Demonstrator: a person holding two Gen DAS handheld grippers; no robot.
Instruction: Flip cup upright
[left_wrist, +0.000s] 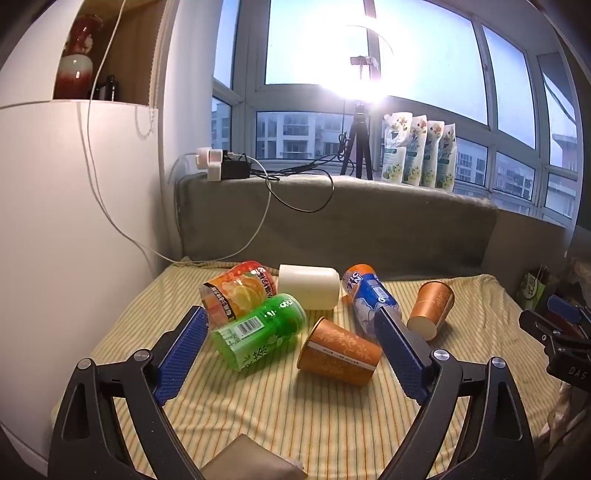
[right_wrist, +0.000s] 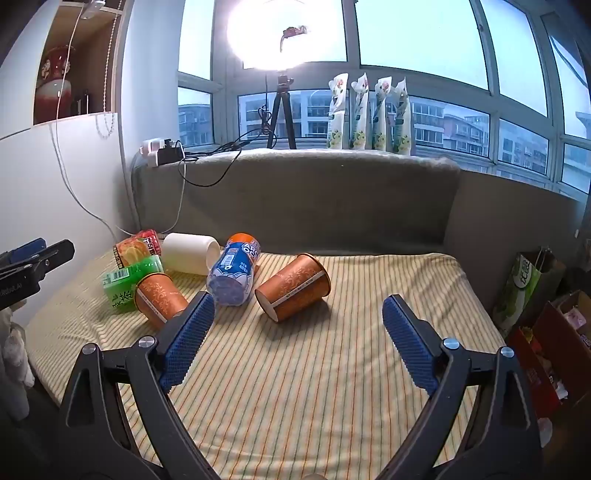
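Several cups lie on their sides on a striped yellow cloth (left_wrist: 280, 410). An orange patterned cup (left_wrist: 341, 350) lies between my left gripper's fingers, near the right one. A green cup (left_wrist: 258, 328), an orange-fruit cup (left_wrist: 236, 290), a white cup (left_wrist: 308, 286), a blue cup (left_wrist: 367, 295) and a second orange cup (left_wrist: 430, 304) lie around it. My left gripper (left_wrist: 291, 321) is open and empty. My right gripper (right_wrist: 297, 306) is open and empty, hovering just short of the second orange cup (right_wrist: 293, 286). The blue cup (right_wrist: 234, 273) lies to its left.
A grey padded ledge (left_wrist: 369, 218) runs behind the cloth, with a power strip (left_wrist: 214, 162), cables, a tripod (left_wrist: 356, 147) and refill pouches (left_wrist: 419, 151). A white cabinet (left_wrist: 74, 221) stands at the left. Bags and boxes (right_wrist: 535, 306) sit beyond the right edge.
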